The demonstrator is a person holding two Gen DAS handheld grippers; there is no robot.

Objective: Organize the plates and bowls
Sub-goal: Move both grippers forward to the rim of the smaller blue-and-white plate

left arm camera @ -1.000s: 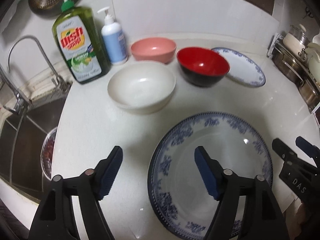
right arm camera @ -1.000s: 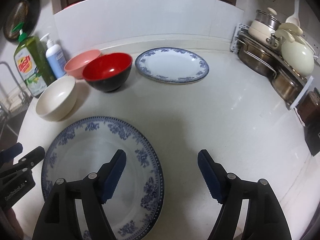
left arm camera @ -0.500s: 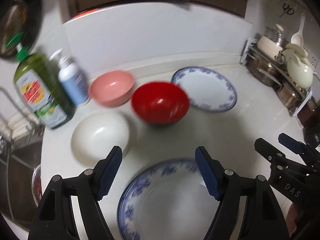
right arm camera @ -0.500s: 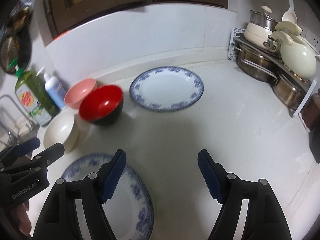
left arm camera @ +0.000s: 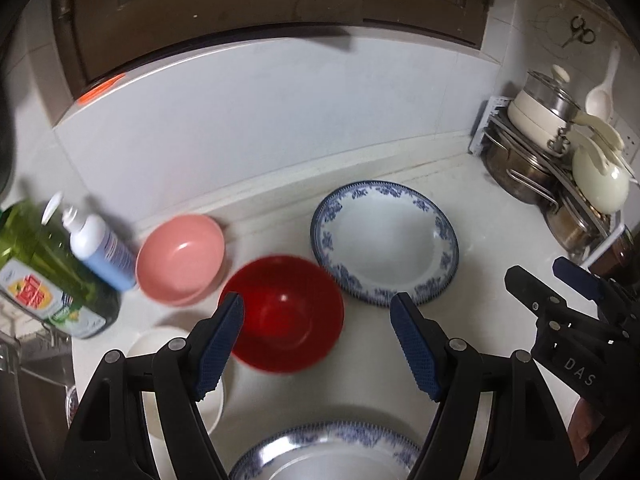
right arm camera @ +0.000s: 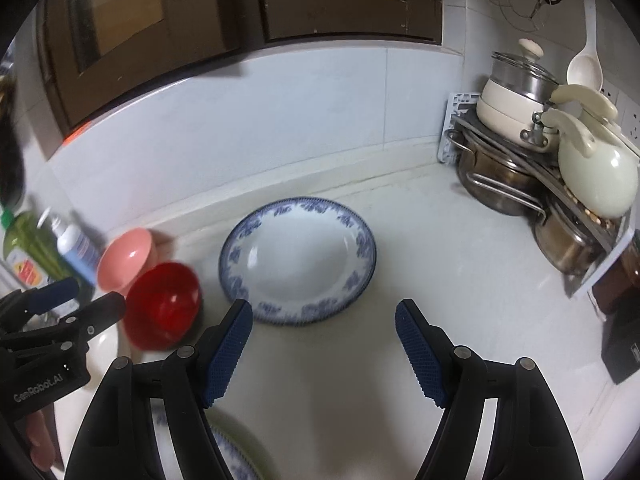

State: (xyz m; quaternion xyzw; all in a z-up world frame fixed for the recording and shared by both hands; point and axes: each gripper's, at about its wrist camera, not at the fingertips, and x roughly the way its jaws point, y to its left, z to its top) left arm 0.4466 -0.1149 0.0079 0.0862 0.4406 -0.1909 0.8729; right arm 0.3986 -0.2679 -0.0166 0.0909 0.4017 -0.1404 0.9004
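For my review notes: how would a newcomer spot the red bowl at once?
Start at the white backsplash and come forward onto the counter. The red bowl sits between the pink bowl and the smaller blue-rimmed plate. It alone is glossy red inside, dark outside.

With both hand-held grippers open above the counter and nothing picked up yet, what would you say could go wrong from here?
1. The red bowl sits close beside the pink bowl and the smaller blue-rimmed plate; the left hand-held gripper closing on it might knock either.
2. The soap bottles stand right next to the pink bowl and could tip.
3. The two hand-held grippers are close, the right one beside the left, so they might collide.
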